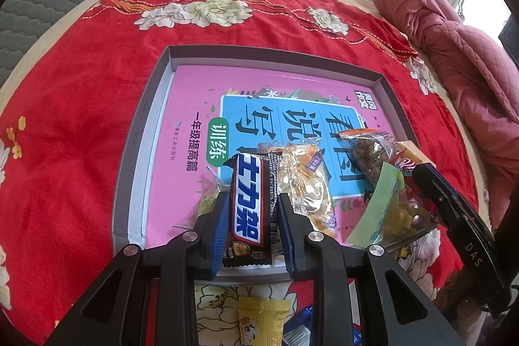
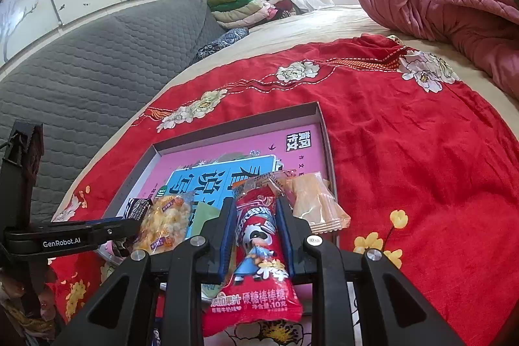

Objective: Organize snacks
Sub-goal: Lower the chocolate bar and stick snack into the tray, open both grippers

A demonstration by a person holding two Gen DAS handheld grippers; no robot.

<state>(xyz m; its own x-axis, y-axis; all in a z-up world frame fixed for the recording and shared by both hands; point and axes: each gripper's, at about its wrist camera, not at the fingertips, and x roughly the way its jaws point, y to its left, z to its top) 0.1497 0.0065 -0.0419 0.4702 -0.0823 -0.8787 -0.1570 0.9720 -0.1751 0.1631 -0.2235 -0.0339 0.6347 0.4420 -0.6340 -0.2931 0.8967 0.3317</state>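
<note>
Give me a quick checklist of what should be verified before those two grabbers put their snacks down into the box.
1. Left gripper shut on chocolate bar: ok.
2. Right gripper shut on red lollipop packet: ok.
3. Box lies open on the red cloth: ok.
4. Bare space in the box, on the pink book: ok.
5. Grippers apart from each other: ok, though close.
6. Loose yellow packet outside the box, to be collected: not ok.

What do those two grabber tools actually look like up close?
Both are matte black plastic. The left gripper and the right gripper each have two angular arms with triangular cut-outs, silver round rivets and ribbed blue pads inside the fingers. White lettering on the left one's side reads GenRobot.AI.
</note>
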